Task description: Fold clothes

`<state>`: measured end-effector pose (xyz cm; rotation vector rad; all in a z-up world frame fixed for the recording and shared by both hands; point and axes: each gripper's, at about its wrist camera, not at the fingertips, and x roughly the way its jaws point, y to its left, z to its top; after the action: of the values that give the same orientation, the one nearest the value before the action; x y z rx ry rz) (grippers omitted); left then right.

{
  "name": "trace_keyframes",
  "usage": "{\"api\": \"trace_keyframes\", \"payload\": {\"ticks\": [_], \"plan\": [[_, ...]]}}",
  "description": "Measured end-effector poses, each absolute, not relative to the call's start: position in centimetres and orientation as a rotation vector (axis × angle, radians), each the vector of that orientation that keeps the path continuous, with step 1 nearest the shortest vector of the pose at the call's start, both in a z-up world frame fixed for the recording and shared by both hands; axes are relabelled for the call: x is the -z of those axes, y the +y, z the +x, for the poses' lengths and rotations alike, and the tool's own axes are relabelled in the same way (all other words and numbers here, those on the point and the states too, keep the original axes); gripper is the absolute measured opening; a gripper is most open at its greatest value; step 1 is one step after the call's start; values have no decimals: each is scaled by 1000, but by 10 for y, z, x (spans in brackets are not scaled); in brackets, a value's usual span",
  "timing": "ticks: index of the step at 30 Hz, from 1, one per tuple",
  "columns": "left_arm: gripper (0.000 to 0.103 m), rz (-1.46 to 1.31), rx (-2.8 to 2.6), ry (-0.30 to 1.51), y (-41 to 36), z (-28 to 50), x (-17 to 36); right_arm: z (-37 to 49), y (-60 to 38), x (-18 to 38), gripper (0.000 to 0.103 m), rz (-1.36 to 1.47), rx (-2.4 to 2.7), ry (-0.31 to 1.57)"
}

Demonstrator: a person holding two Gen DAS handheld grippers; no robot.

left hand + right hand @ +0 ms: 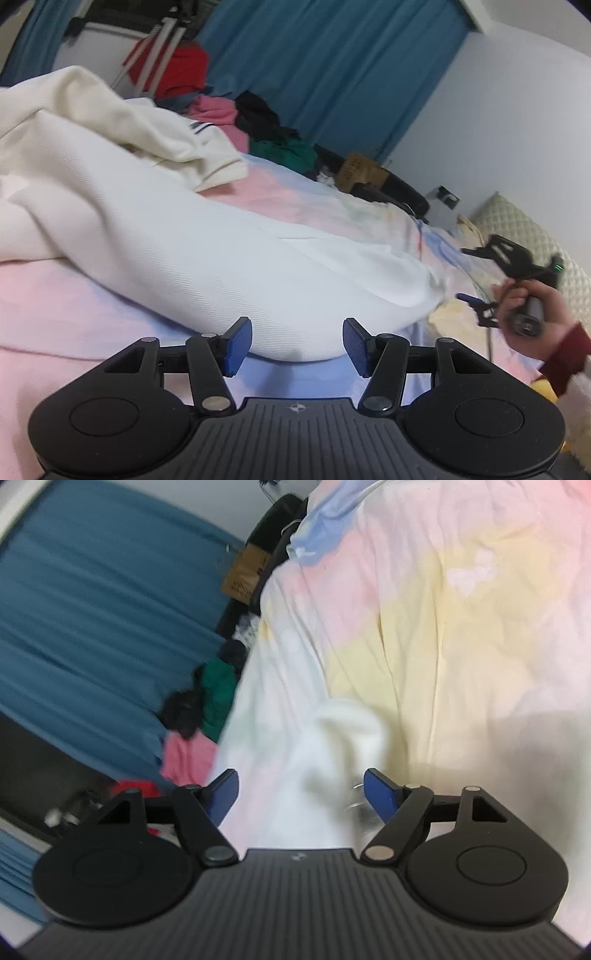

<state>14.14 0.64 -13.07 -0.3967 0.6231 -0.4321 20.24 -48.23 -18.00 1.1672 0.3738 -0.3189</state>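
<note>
Cloth of a white garment (207,258) is seen just ahead of the left gripper (297,347) in the left wrist view; its 2 pads stand apart, nothing held. Beyond, the right gripper (469,280) is carried in a hand (532,314), jaws wide. In the right wrist view, the garment's end (332,760) lies between the spread pads (380,794), unpinched. A release between folds is judged; a fresh edge must next be pinched

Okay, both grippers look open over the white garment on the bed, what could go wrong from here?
1. The white garment lies bunched, its upper layer rumpled; folding now may trap creases.
2. Both the left hand-held gripper and the right hand-held gripper stand open with cloth just ahead; a low pinch could also catch the bedsheet underneath.
3. The right view is blurred, so aim at the garment's edge may be off.
</note>
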Motion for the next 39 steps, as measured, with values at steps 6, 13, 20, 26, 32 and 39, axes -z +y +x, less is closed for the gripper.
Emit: {"api": "trace_keyframes", "payload": {"ticks": [6,13,20,26,32,39], "plan": [[61,-601,292,640,45,142,130,181,-456,169,77,1111,278,505],[67,-1028,-56,626,132,130,152,189,-424,202,77,1156,200,720],[61,-1283,-307,471,201,124,171,210,-410,230,77,1167,210,836],[25,-1263,-433,478,225,127,158,210,-423,229,77,1216,210,752],[11,-1153,-434,476,228,106,103,207,-441,216,76,1183,216,630],[11,-1200,-345,240,271,38,59,215,-454,230,75,1185,233,624]]}}
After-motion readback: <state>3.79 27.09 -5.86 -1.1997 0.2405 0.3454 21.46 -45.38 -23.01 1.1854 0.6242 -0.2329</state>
